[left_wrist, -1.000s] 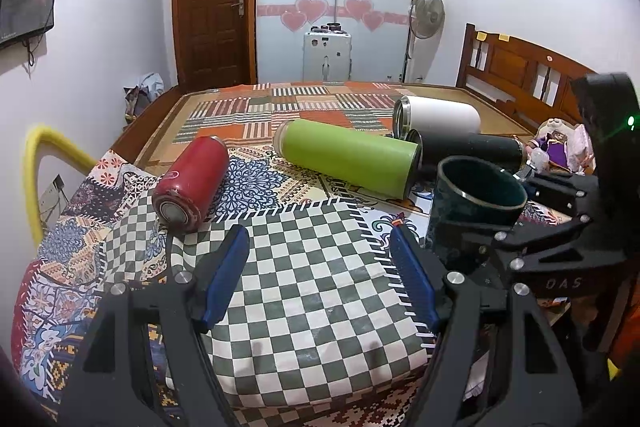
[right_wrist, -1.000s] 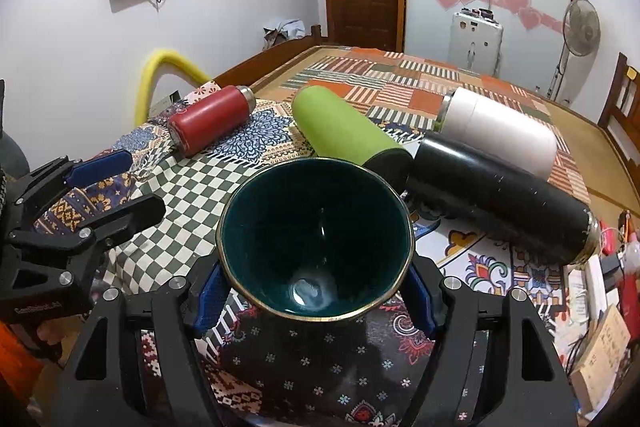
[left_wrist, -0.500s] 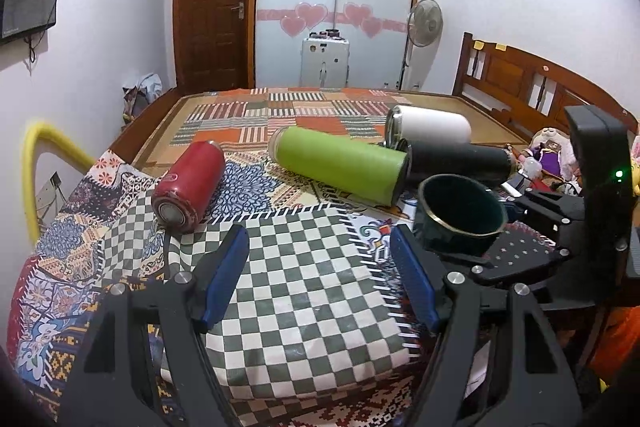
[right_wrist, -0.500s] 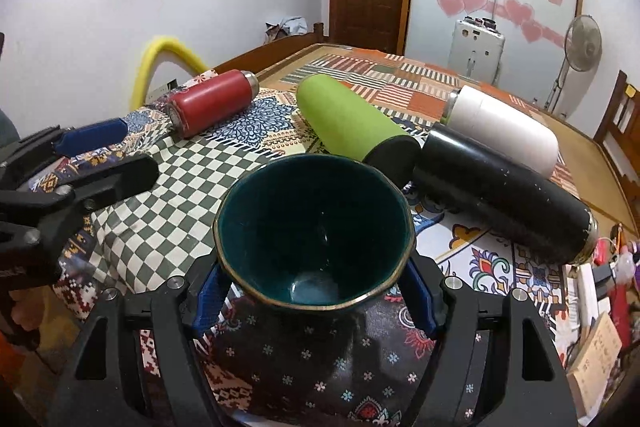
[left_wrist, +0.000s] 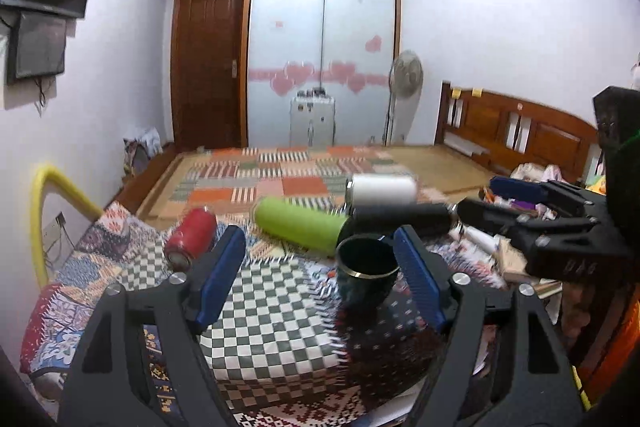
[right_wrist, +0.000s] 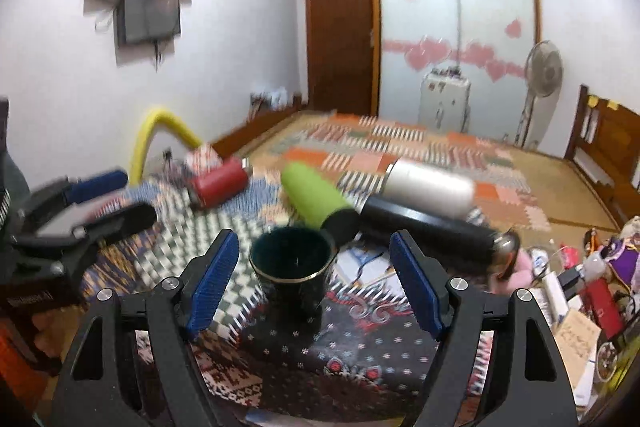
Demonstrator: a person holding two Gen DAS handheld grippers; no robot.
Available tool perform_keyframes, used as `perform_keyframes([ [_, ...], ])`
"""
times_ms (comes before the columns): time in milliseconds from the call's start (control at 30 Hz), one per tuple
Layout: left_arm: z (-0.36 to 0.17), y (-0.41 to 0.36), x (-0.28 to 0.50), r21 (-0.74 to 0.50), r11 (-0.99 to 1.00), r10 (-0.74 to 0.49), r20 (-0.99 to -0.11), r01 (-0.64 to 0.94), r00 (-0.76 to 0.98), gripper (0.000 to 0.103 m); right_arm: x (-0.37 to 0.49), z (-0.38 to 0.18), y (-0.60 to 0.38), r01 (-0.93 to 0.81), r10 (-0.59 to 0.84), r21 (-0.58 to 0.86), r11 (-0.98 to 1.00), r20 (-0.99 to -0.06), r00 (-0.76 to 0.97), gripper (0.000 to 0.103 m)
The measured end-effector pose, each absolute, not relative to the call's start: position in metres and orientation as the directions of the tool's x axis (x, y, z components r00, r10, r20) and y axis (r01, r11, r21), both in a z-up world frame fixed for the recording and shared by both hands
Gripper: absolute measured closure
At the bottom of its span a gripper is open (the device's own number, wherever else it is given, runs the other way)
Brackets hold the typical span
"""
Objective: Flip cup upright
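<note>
Cup (right_wrist: 294,269) stands upright on the cloth, center frame, free between the right gripper (right_wrist: 314,281) and its spread jaws. Left gripper (left_wrist: 320,277) gapes too. Soft bedding could topple it.

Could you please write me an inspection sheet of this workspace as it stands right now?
Surface: patchwork cloth with a checkered patch over the table.
Job's things: dark green cup stands upright, mouth up, free of both grippers.
Clutter: red bottle, green bottle, white bottle and black bottle lie on their sides behind the cup.
Grippers: right gripper open, its pads apart from the cup; left gripper open, empty.
Cables: wires hang below the wall screen.
Surroundings: door, wardrobe, standing fan, yellow tube.
</note>
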State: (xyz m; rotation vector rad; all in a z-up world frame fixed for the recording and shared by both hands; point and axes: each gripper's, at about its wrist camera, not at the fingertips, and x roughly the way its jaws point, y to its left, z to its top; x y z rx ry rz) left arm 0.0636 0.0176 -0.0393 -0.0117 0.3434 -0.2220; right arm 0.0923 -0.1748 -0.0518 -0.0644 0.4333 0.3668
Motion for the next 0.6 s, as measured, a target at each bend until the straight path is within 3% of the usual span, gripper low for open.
perform_keyframes([
  [267, 0.005, 0.001, -0.004, -0.045, 0.987, -0.163, -0.176, 0.157, 0.971, 0.024, 0.020, -0.004, -0.198, -0.310, 0.313, 0.044, 0.950, -0.201, 0.928, 0.018],
  [533, 0.017, -0.015, -0.046, -0.004, 0.994, -0.107, -0.091, 0.107, 0.990, 0.010, -0.012, -0.004, -0.204, -0.276, 0.281, 0.063, 0.959, -0.122, 0.952, 0.009],
  [600, 0.016, -0.018, -0.051, 0.001, 0.995, -0.101, -0.089, 0.101, 0.991, 0.008, -0.015, -0.006, -0.204, -0.261, 0.267, 0.059, 0.963, -0.114, 0.957, 0.001],
])
